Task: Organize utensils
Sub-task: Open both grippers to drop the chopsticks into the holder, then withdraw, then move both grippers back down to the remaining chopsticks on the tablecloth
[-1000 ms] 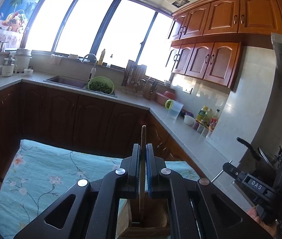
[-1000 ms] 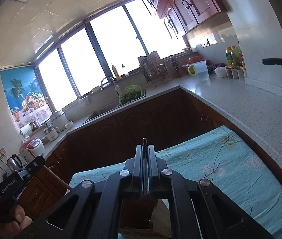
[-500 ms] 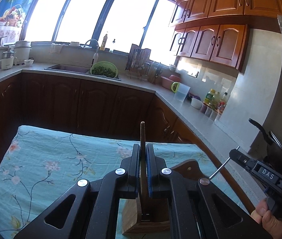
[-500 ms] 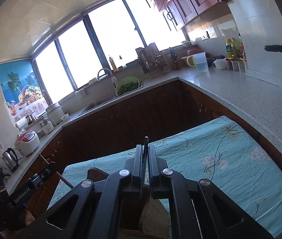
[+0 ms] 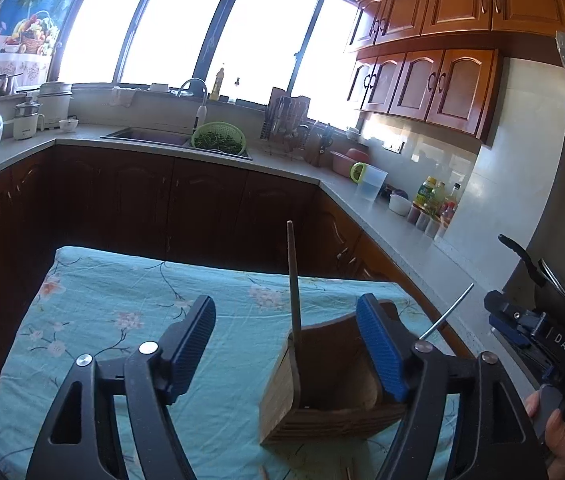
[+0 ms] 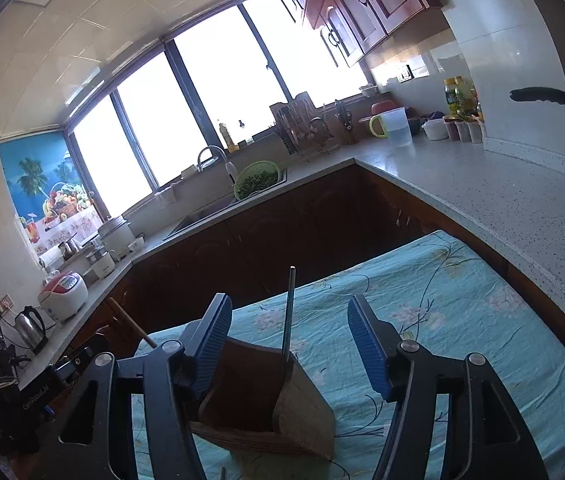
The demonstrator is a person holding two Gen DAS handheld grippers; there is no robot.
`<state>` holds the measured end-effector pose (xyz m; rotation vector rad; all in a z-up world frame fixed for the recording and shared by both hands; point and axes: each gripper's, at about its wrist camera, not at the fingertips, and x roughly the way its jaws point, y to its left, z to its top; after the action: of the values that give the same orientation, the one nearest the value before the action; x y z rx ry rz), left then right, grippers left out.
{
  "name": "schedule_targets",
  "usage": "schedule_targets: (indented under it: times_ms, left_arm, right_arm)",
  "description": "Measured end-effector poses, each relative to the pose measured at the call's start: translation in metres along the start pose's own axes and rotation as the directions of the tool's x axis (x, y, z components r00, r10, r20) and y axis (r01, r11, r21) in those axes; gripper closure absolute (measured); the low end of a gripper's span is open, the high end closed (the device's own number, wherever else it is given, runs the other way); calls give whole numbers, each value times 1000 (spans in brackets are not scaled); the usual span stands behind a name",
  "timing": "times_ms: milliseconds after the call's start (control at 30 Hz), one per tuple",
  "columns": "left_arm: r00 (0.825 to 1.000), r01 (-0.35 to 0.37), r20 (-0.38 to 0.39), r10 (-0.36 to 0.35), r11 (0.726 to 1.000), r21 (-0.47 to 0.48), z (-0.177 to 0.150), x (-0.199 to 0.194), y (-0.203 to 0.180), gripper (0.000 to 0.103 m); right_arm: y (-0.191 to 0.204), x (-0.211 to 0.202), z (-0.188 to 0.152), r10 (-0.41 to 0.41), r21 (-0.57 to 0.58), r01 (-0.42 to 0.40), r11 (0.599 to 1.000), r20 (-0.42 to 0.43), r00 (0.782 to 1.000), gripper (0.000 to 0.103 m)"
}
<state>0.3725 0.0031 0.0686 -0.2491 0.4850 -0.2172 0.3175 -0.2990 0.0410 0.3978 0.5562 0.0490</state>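
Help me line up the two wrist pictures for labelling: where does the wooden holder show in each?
Left wrist view: the wooden holder sits low and right of centre on the floral cloth, partly behind the right-hand pad.
Right wrist view: the holder sits low at centre, partly behind the left-hand pad.
Shared landmark: the green colander at the sink.
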Motion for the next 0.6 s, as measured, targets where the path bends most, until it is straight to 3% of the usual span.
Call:
schedule_targets:
  times_ms: [133,600]
  left_arm:
    - [999,-35,-1,35,999,15,-29,-30,-1,19]
    - [992,-100,-81,94,992,-76,-118,-144,15,19]
  right_arm:
    - [-2,-34,-18,-15,-39,16,999,20,1000,25]
    - [2,-124,-116,-47,-134,41,990,-40,998,18]
